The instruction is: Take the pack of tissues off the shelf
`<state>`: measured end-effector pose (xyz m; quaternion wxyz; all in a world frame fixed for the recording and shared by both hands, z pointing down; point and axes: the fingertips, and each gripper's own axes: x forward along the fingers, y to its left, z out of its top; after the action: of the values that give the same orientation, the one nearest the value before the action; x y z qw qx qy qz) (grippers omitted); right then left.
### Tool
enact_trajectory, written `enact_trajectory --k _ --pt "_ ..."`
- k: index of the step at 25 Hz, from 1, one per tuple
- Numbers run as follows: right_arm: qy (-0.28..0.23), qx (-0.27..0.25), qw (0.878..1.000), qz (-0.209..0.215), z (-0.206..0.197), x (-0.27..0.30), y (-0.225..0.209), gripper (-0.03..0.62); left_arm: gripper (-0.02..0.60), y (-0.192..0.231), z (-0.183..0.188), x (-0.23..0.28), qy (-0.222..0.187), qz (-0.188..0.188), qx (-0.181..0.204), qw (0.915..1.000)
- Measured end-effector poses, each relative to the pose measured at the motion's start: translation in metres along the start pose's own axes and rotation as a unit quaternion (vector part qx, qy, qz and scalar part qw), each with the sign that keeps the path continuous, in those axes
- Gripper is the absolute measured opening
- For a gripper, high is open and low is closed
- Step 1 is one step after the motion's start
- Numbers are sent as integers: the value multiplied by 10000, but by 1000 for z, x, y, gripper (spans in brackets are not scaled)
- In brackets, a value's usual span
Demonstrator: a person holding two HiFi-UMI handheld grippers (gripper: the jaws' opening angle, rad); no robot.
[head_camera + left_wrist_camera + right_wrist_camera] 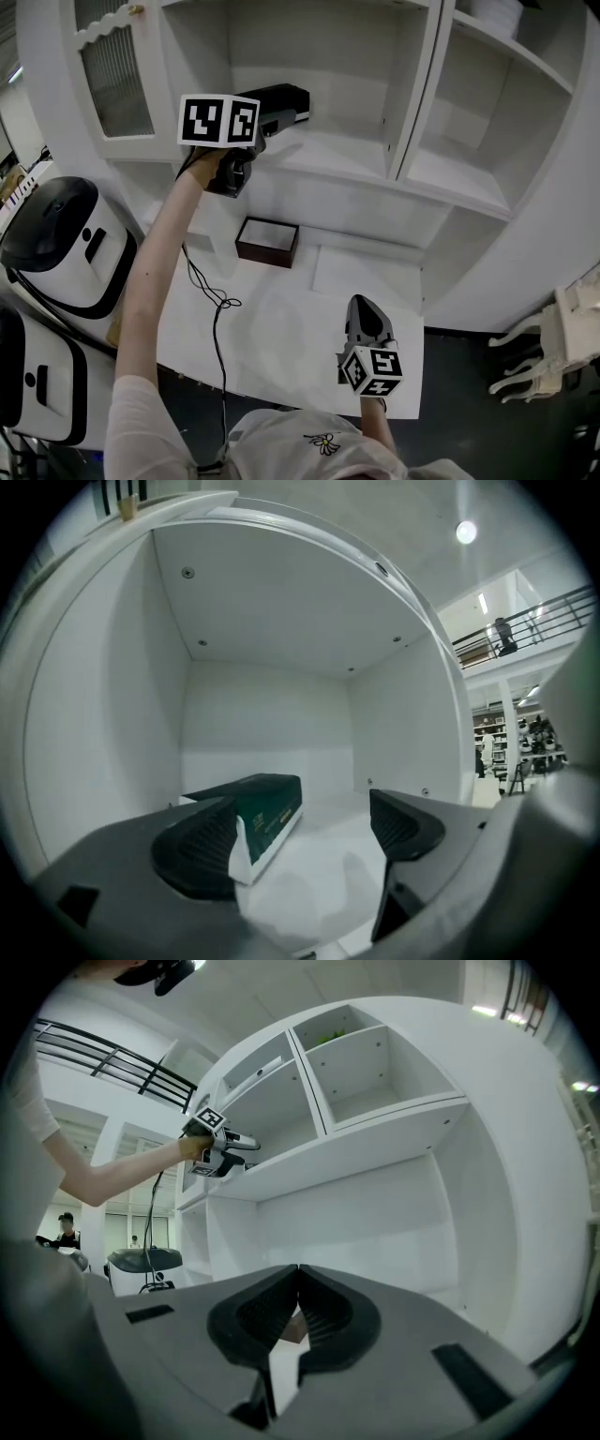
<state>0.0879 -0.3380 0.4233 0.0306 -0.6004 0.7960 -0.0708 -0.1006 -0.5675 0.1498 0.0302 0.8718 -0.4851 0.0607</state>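
The pack (pixel 265 806) lies on the shelf (pixel 333 815), its long side pointing away into the back. It sits just ahead of the left claw (pixel 305 829), a bit to the left of its spread-apart jaws. The right claw (pixel 298 1312) is squeezed closed, empty, far below.

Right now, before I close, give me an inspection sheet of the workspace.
Surface: white shelf, bare but for the pack; white counter below.
Job's things: pack of tissues flat on the shelf, not yet taken.
Clutter: small brown box on the counter.
Grippers: left gripper at the shelf, jaws apart, pack beside its left jaw; right gripper low, jaws together, empty.
Cables: black cable hanging below the left gripper.
Surroundings: white machines left, white chair right.
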Motion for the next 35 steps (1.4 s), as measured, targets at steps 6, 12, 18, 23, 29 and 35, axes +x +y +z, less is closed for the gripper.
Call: enact_trajectory --k 6,12,18,23,29,35 --pt "-64 33 10000 37 2 1 4 3 443 -37 3 8 -101 -383 -49 9992" --pt "8 37 9998 188 -4 4 14 3 443 -29 2 -6 -150 -229 51 9996" --pt "6 100 9996 273 -7 10 20 3 445 16 7 -15 -164 267 240 9992" --pt "45 148 9997 214 -9 12 17 3 445 28 5 -6 -78 270 193 9994" --pt "39 196 9998 84 -10 15 7 3 445 30 -5 12 141 83 222 9996" --pt "114 271 9996 43 -13 25 -1 3 445 46 -2 19 243 -19 4 9997"
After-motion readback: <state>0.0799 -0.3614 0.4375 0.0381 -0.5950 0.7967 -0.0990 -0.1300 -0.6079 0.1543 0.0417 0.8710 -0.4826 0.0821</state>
